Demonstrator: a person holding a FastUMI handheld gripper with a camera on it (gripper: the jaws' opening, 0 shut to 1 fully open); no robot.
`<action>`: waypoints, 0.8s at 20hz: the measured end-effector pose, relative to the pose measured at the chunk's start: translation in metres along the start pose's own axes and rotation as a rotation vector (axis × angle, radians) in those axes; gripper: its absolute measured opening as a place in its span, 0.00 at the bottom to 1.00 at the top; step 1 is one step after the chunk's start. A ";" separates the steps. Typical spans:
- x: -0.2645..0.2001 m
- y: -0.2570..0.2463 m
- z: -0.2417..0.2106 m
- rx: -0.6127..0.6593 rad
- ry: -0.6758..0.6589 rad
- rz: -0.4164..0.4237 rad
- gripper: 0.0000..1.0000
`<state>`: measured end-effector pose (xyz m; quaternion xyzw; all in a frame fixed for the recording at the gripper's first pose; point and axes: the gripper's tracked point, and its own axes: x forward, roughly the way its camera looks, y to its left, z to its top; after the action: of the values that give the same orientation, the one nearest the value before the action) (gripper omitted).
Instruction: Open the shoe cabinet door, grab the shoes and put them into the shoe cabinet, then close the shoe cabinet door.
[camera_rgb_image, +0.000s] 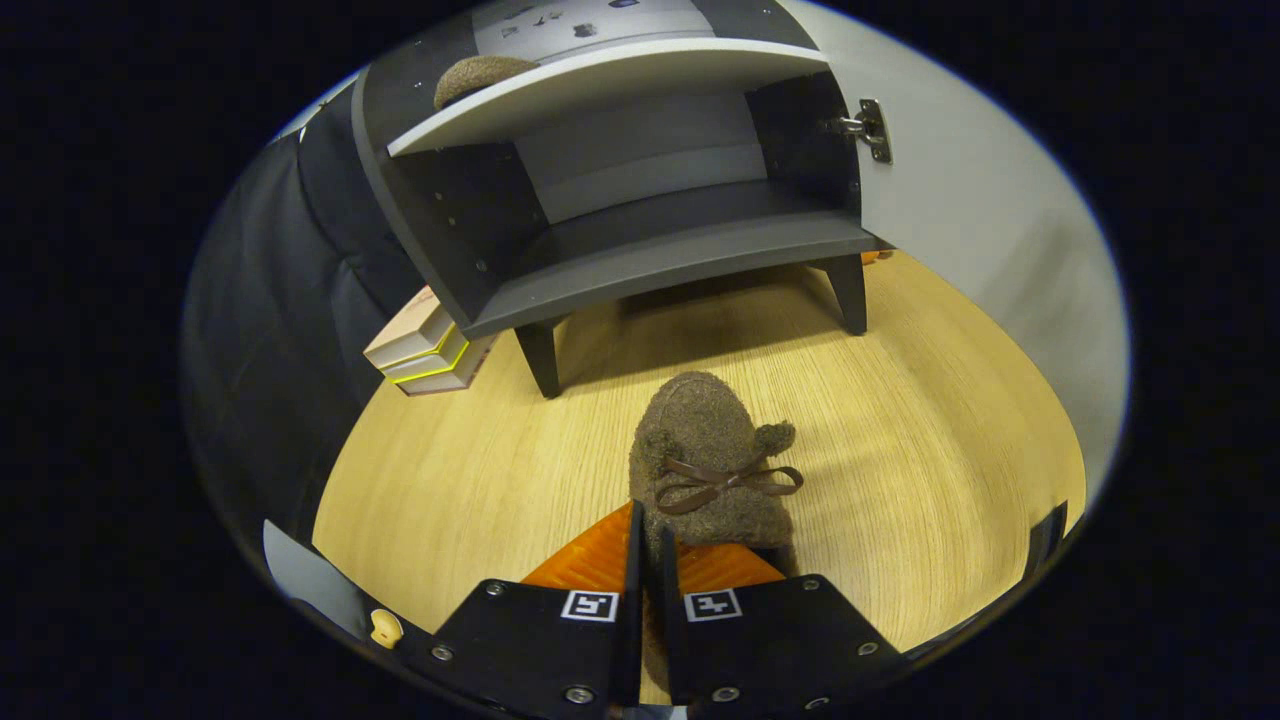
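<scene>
Shoe (712, 462), a fuzzy felt slipper with a ribbon bow, sits clamped by its heel rim in the closed claw (648, 560), above the counter (920, 480) before the open shoe cabinet (640, 255). It looks light, soft and squashy; that thin rim suits pinching.

Even bright overhead light, sharp focus, strong fisheye bending; cabinet (640, 200) shadowed beneath.

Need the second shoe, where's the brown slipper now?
In the gripper view, the slipper is pinched at its heel in the shut jaws, on the wooden floor before the open cabinet.
</scene>
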<state>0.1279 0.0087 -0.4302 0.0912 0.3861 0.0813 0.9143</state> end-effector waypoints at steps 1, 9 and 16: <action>-0.006 0.002 0.001 -0.005 -0.002 -0.001 0.10; -0.058 0.030 0.030 -0.117 -0.060 -0.008 0.10; -0.102 0.058 0.081 -0.144 -0.167 0.013 0.10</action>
<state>0.1115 0.0338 -0.2906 0.0345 0.3013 0.1070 0.9469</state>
